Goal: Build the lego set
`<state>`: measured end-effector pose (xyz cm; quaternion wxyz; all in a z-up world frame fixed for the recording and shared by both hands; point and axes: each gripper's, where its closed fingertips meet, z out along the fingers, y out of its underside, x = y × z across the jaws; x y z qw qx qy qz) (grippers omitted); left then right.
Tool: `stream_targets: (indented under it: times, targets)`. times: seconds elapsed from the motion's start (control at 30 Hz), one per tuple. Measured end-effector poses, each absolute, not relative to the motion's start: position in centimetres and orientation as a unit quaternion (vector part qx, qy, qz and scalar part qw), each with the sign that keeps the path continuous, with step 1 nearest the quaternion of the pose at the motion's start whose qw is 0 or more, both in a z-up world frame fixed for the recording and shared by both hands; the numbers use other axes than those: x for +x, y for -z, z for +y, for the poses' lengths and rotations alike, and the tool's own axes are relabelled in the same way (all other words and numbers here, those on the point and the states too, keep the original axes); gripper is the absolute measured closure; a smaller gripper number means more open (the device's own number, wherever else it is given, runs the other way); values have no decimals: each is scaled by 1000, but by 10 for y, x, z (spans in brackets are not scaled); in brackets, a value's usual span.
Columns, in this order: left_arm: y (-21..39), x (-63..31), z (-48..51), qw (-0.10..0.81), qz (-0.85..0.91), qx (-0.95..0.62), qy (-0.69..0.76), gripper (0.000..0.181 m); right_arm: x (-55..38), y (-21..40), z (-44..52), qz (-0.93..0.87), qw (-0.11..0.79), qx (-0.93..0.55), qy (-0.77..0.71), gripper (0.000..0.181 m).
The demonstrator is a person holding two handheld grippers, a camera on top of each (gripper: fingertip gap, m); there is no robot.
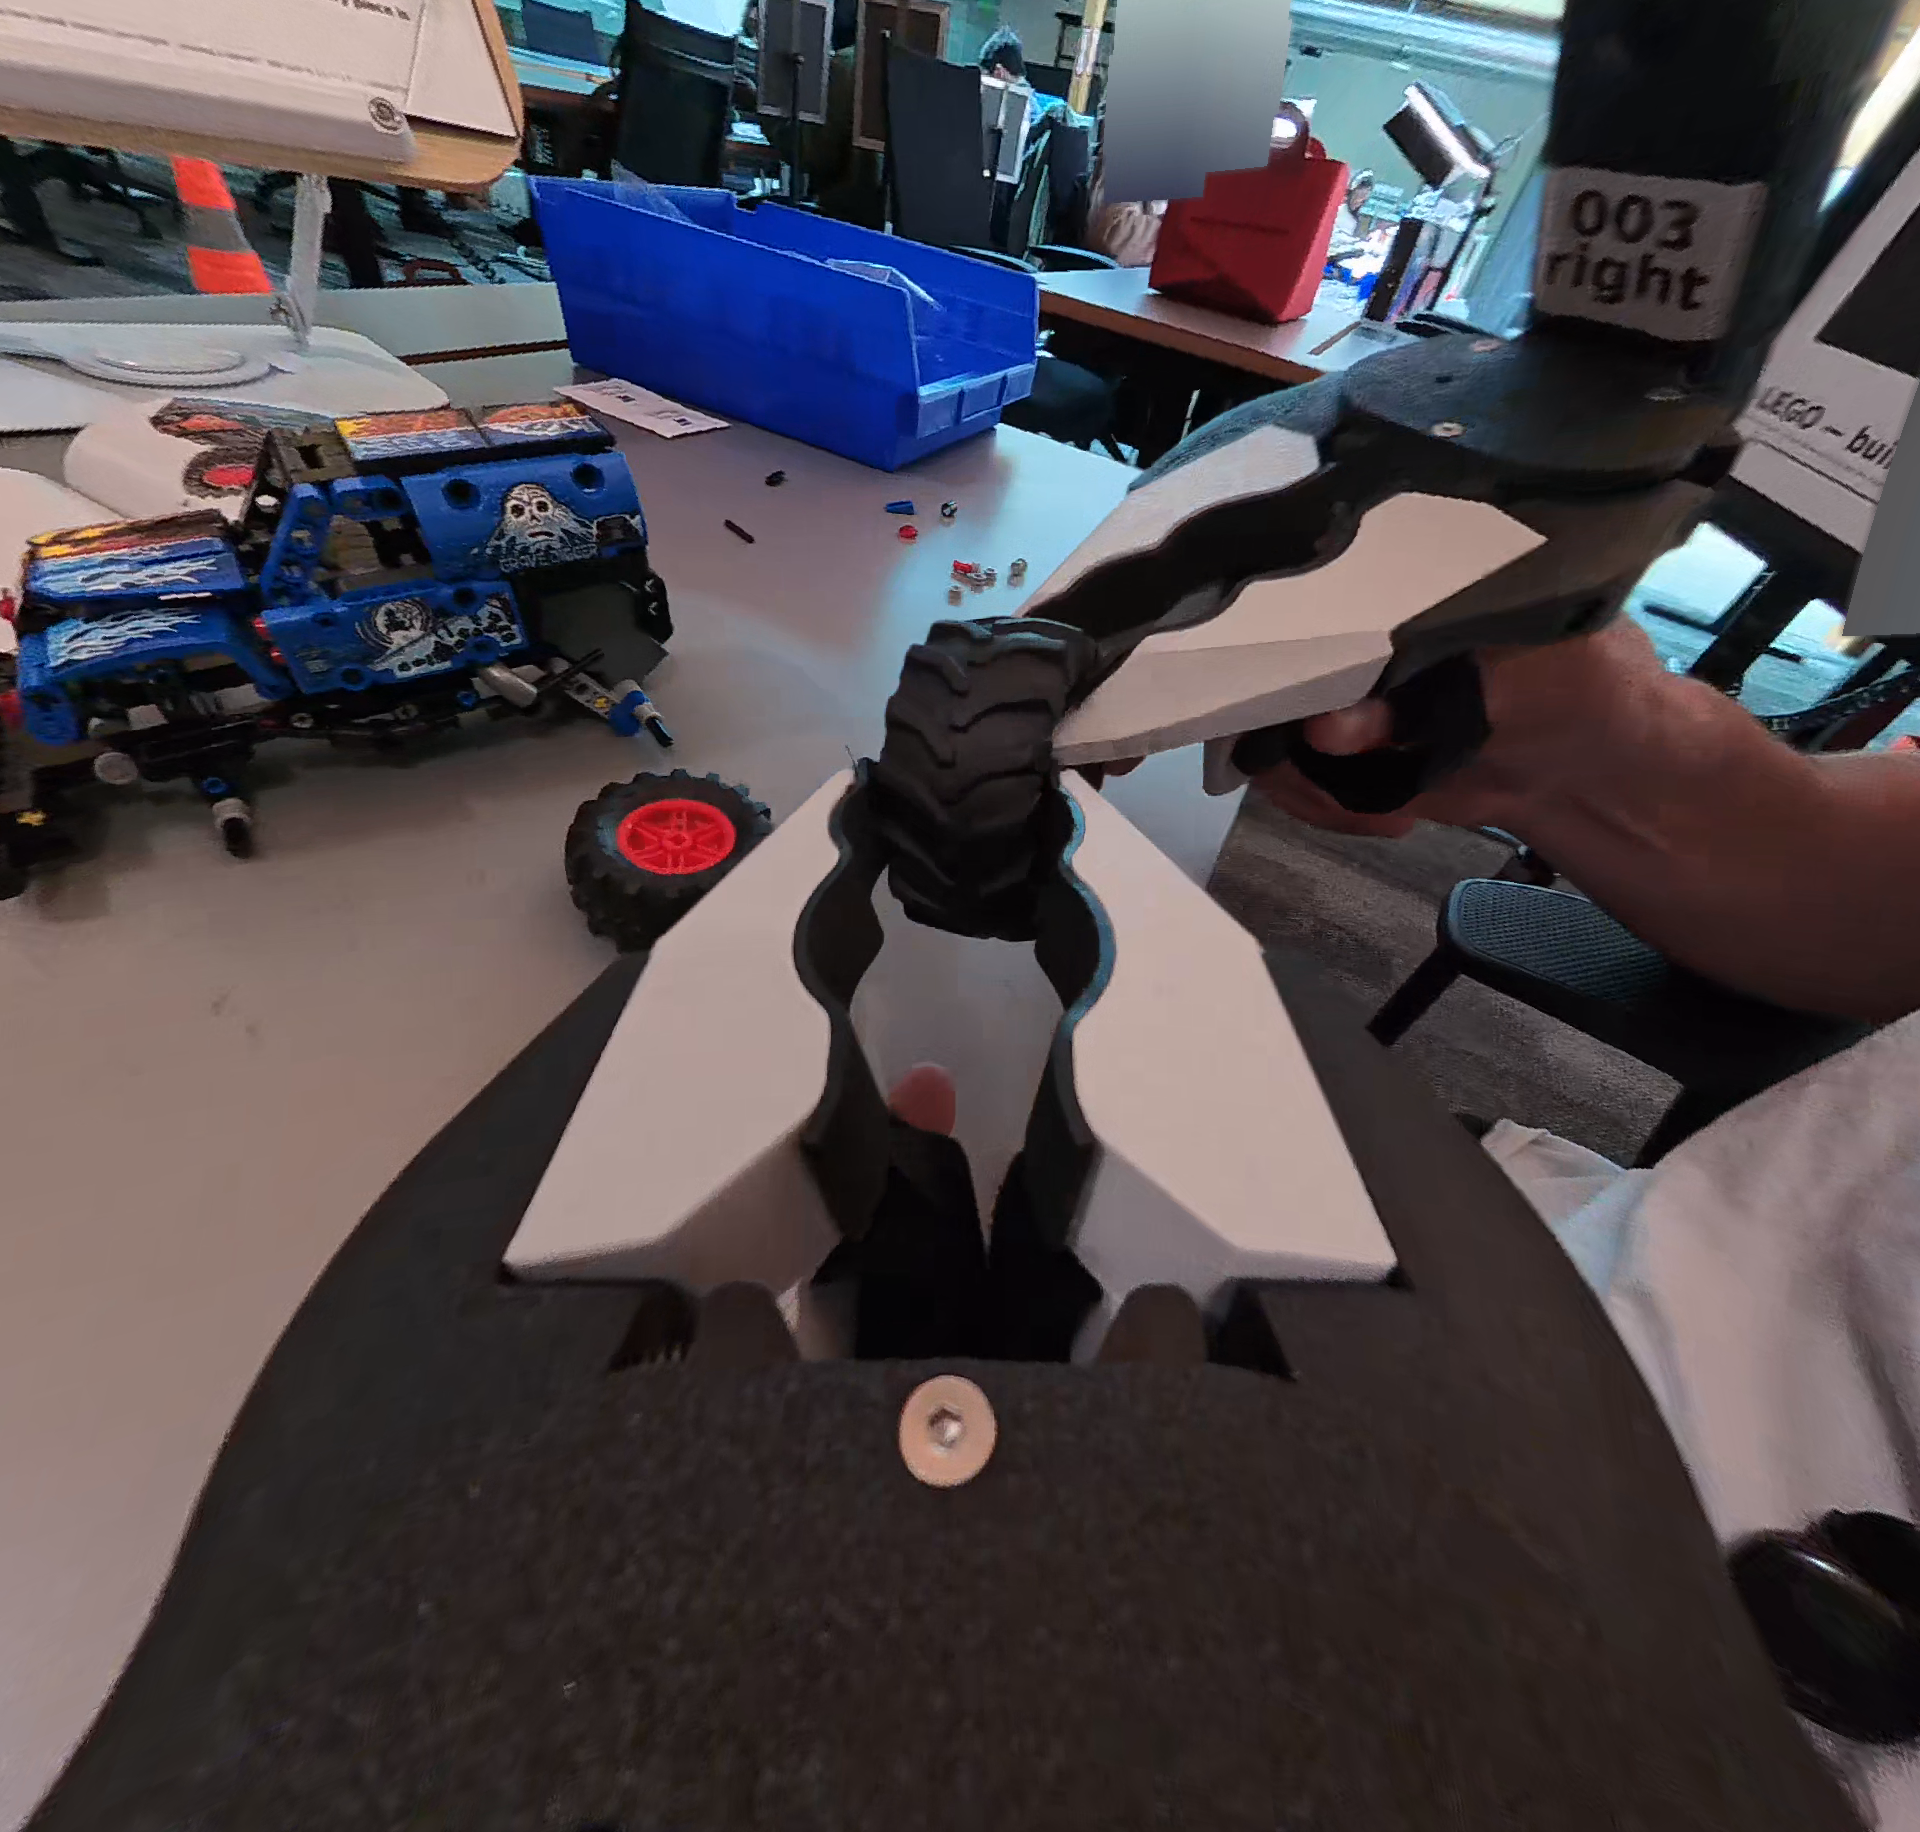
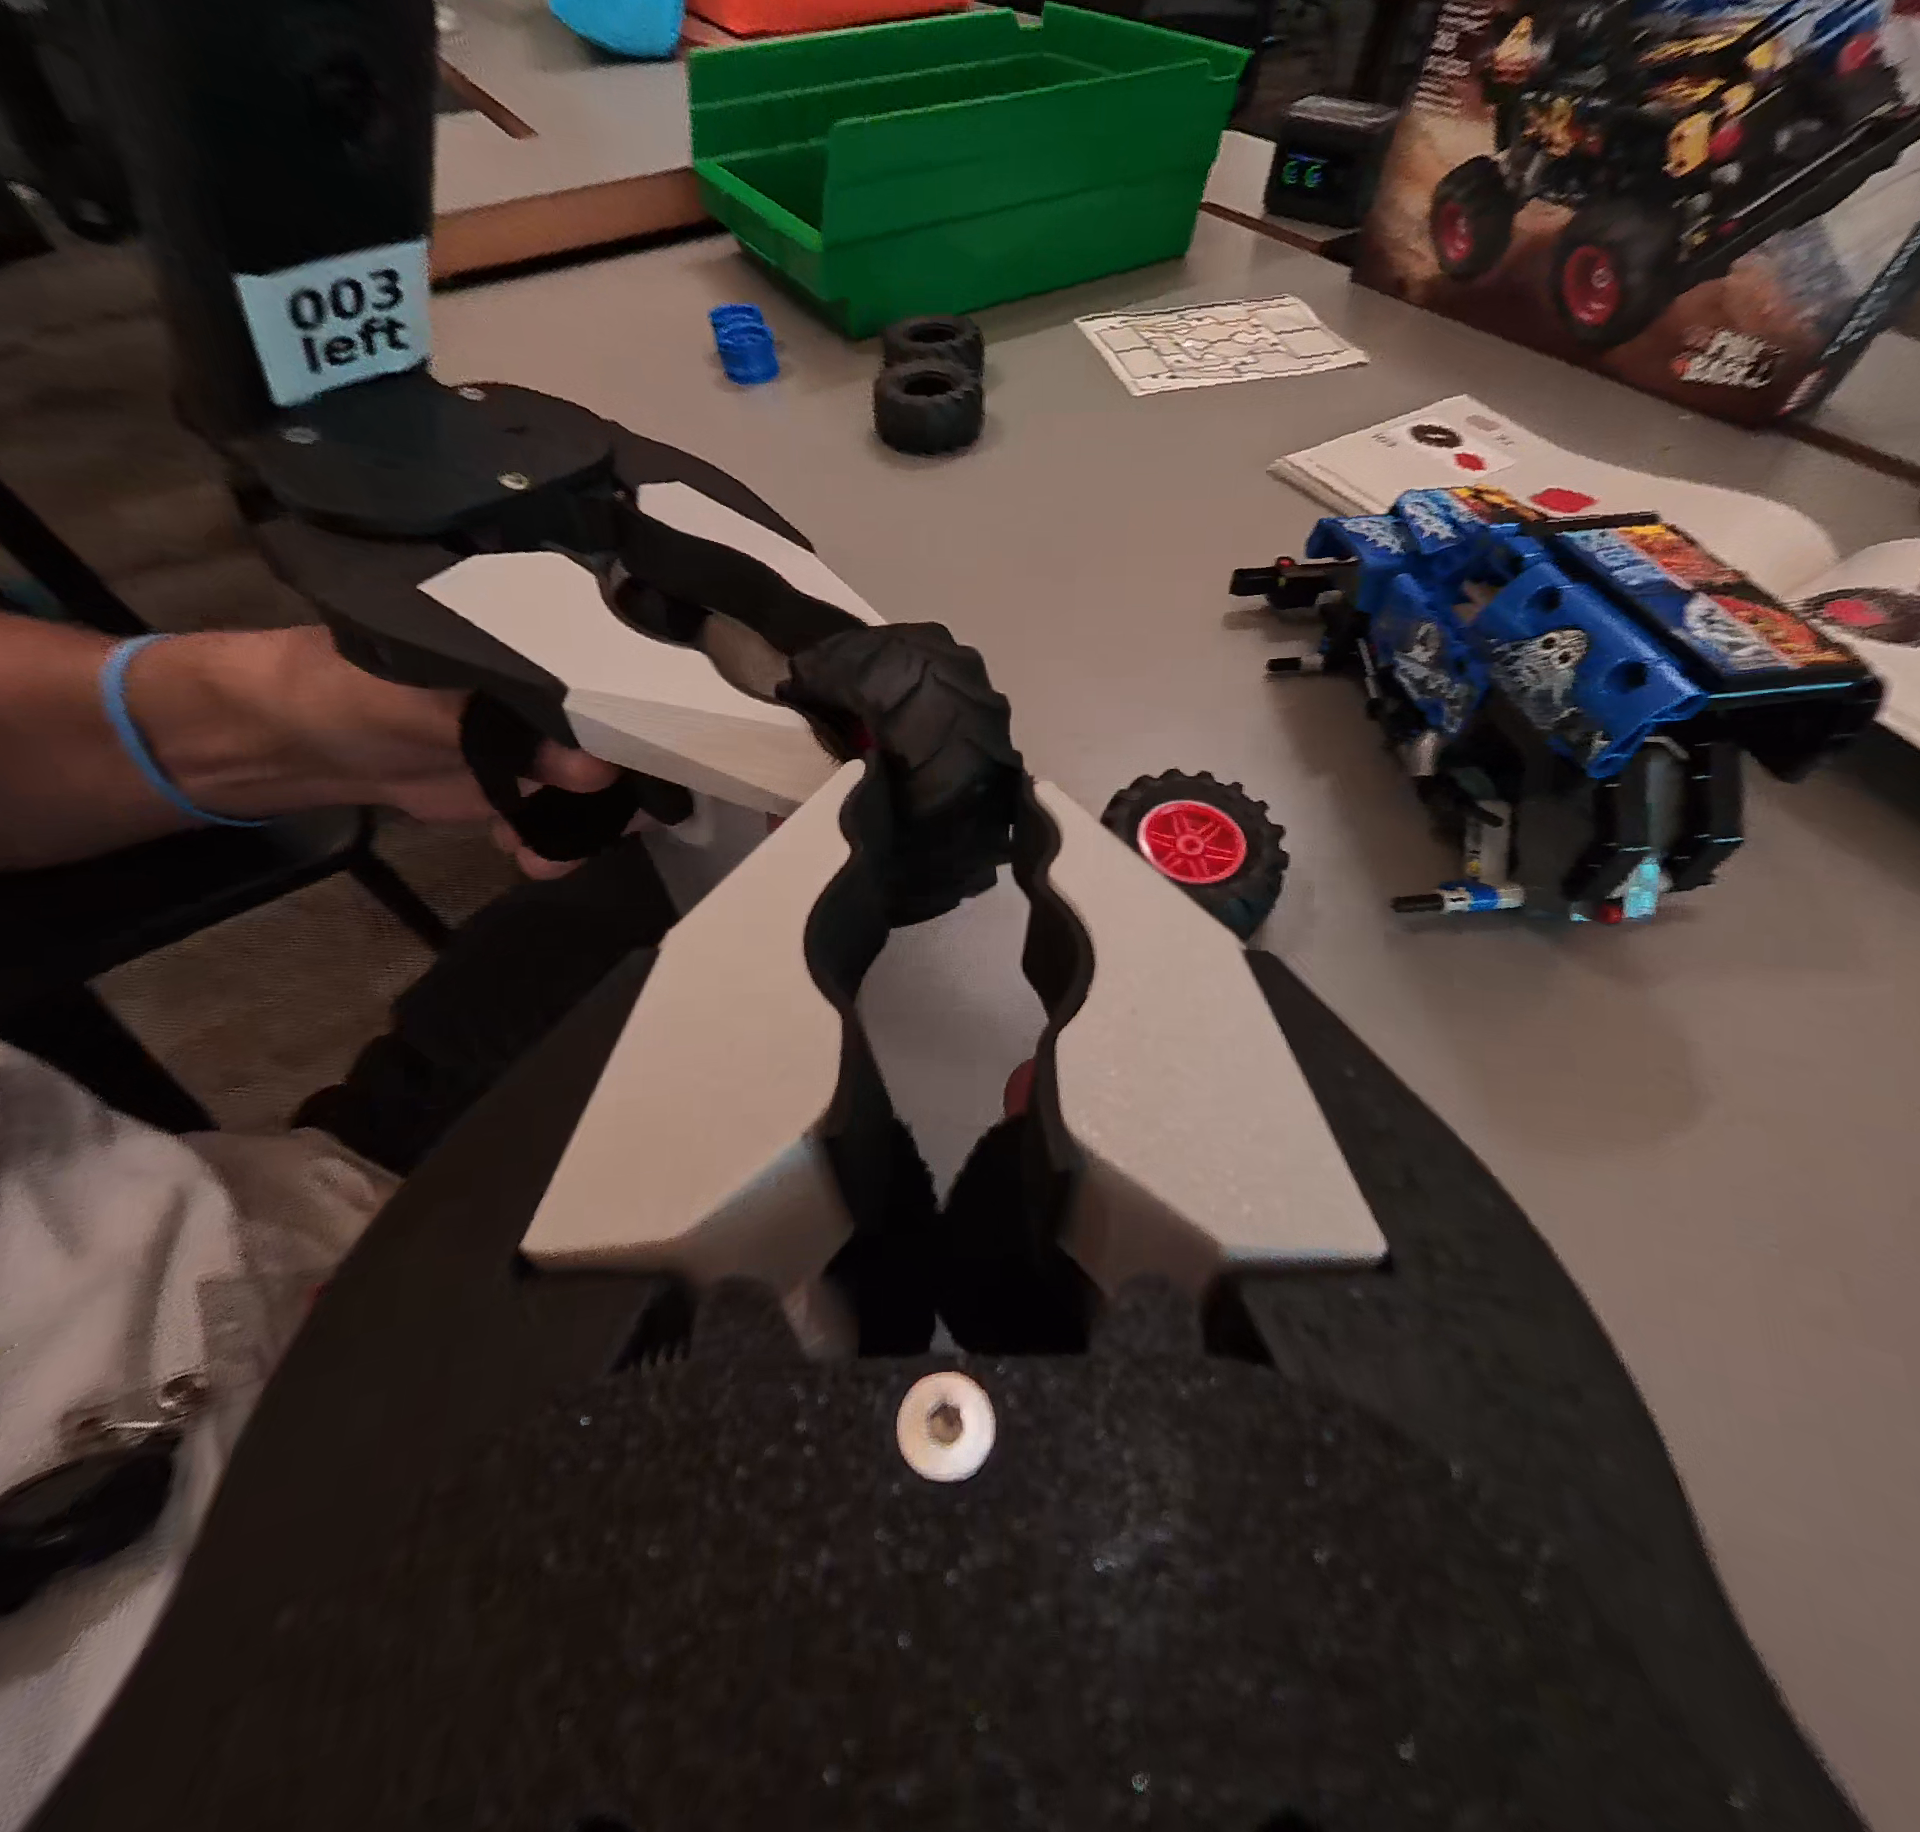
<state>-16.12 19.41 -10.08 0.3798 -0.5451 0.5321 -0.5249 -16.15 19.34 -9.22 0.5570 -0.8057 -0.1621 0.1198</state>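
A black tyre (image 1: pixel 966 743) is held in the air over the table's near edge, gripped by both grippers at once. My left gripper (image 1: pixel 961 795) is shut on its lower part. My right gripper (image 1: pixel 1049 681) comes in from the right and is shut on its upper side. In the right wrist view the same tyre (image 2: pixel 925 712) sits between my right gripper (image 2: pixel 945 785) and my left gripper (image 2: pixel 831 702). The blue truck (image 1: pixel 343 587) stands wheel-less on the table to the left, and also shows in the right wrist view (image 2: pixel 1558 691). A finished wheel with a red rim (image 1: pixel 670 847) lies by it.
A blue bin (image 1: pixel 790 328) and small loose parts (image 1: pixel 966 567) are at the back. In the right wrist view are a green bin (image 2: pixel 956 172), two black tyres (image 2: pixel 930 380), blue pieces (image 2: pixel 743 343), a sticker sheet (image 2: pixel 1221 343), an open booklet (image 2: pixel 1455 452) and the set's box (image 2: pixel 1662 151).
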Motion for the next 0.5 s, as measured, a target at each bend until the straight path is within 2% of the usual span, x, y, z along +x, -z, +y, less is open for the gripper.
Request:
stream_targets:
  times: [0.13,0.27,0.37,0.5]
  targets:
    - [108,-155,203,415,521,-577,473,156,-151,97,199,-182,565,-804,34,164]
    - [107,-152,203,409,514,-580,482,155,-148,93,200,-175,576,-798,23,158]
    - [98,-156,203,375,494,-572,537,154,-151,83,195,-173,594,-783,-64,153]
    - [75,-168,198,310,448,-532,648,154,-158,78,184,-157,582,-753,-264,140]
